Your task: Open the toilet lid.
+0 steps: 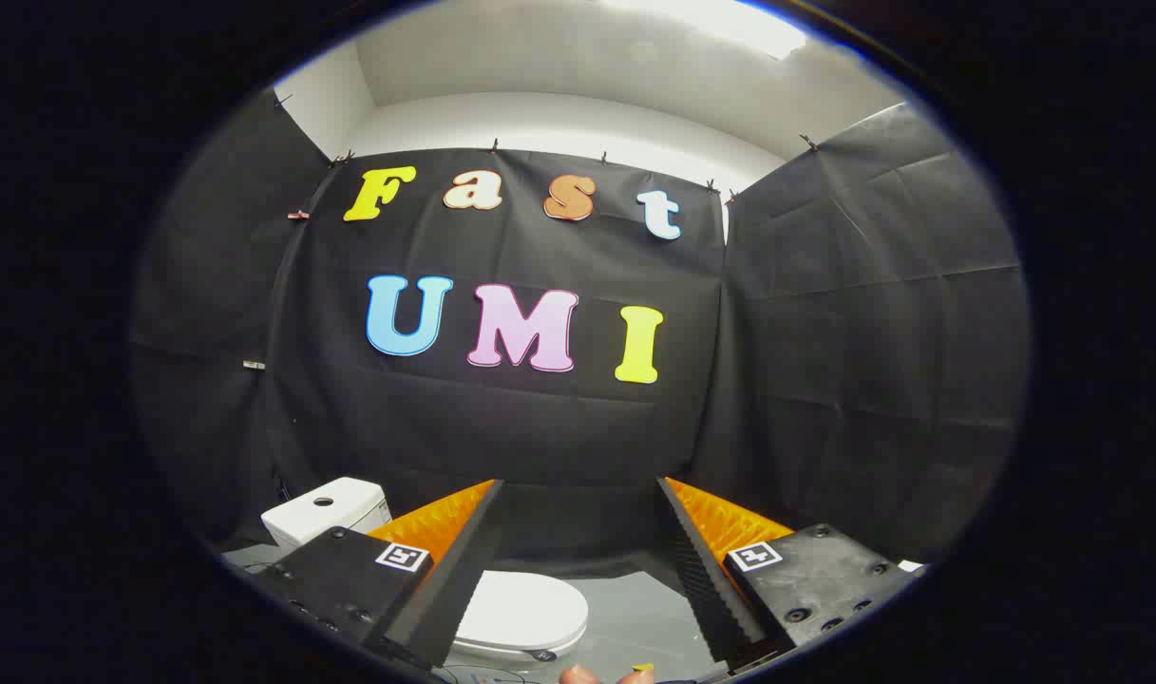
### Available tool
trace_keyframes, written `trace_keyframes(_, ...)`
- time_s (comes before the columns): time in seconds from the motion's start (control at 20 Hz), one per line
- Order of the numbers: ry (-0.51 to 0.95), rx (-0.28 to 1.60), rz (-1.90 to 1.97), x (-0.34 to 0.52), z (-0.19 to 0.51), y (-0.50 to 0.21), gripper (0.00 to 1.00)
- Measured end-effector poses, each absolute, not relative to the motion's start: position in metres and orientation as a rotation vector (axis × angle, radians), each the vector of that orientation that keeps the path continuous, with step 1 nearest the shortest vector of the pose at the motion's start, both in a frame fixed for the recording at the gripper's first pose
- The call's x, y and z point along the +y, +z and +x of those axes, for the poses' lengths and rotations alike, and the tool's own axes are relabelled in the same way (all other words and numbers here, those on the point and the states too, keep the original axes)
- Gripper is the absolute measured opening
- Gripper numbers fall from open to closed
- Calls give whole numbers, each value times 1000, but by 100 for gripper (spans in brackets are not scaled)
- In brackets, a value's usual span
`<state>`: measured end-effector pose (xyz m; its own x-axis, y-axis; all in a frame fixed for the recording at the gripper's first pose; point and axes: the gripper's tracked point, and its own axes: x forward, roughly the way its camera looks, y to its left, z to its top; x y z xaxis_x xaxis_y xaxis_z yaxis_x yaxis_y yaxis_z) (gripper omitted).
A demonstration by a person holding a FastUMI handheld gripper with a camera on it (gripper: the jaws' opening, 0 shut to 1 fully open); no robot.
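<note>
The gripper [578, 494] hangs above the floor [634, 617] with its jaws spread wide and nothing between them. Below, partly behind the left finger, sits a toilet [516, 617] with its lid [525, 603] down flat. Its tank [326, 508] stands further left, beside the left finger. A person's fingertips [578, 675] show at the very bottom, between the two fingers. Black cloth [872, 380] walls the booth beyond.

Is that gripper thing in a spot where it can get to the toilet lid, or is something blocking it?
Probably yes. The gripper is open, its fingers spread wide, and the closed toilet lid lies low between them with nothing in between. It isn't touching the lid, so it would need to come down and forward first.
</note>
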<state>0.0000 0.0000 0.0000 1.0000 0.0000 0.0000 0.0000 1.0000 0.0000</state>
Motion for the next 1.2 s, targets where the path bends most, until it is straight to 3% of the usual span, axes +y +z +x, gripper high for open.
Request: trace_keyframes(1.2, 25, -3, 35, 14, 5, -8, 98)
